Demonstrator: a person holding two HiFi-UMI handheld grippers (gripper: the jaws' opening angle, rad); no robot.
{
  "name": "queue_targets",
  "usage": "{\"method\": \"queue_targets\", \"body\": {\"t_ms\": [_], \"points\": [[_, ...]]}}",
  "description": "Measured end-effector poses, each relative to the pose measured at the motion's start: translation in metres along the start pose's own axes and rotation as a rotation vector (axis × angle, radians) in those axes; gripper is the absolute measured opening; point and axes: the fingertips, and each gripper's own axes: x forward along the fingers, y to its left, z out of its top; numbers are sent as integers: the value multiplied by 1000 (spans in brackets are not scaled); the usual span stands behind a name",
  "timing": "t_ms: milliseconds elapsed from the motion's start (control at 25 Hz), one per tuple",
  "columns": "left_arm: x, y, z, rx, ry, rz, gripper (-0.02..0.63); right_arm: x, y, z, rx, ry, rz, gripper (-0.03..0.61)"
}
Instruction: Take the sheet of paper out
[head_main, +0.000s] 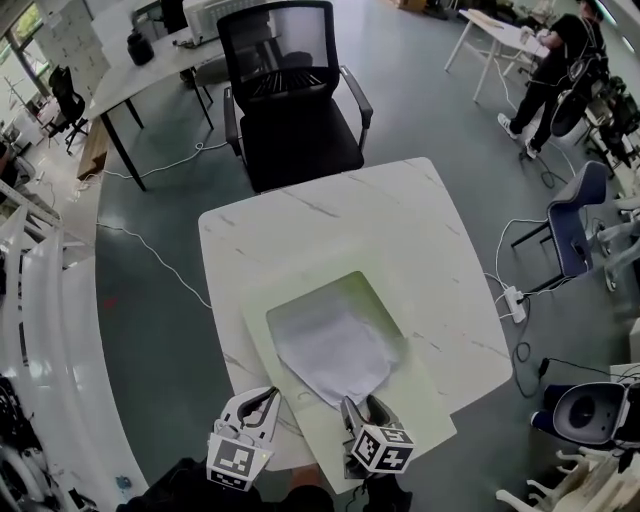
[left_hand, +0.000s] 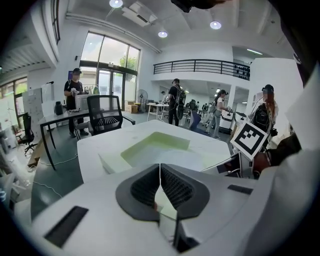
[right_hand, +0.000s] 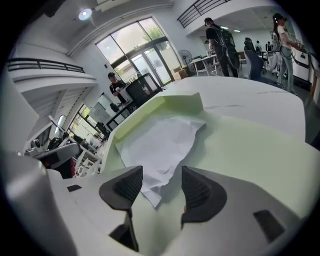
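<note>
White marble-look table (head_main: 420, 200) on a grey-green floor (head_main: 150, 300), black mesh office chair (head_main: 295, 100) at its 12 o'clock. Pale green shallow tray (head_main: 430, 380) sits toward 6 o'clock, with the crumpled white sheet of paper (head_main: 330, 345) in its recess. Right gripper (right_hand: 161, 175) has its jaws wide, paper's near corner between them, not pinched. Left gripper (left_hand: 160, 167) has its jaws together at the tray's 7 o'clock edge.

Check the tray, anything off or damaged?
The paper in the green tray is creased and lies askew, its edges not square with the recess. Its near corner sits between the open right gripper's jaws, untouched. Nothing else stands out.
</note>
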Motion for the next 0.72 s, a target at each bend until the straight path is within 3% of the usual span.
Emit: {"method": "queue_targets", "body": {"t_ms": [240,480,560,720], "points": [[6,9,-9,-21,17,6,26,11,-3,-2,-6,16,-21,243],[11,11,-10,-30,23,-2,26,14,-1,6,-21,0,-22,122],[12,12,-10,-32,24,-5,26,14,-2,9,-42,-8,-44,55],[11,15,-11,-25,31,-5,26,15,1,9,-52,-9,-42,25]]}}
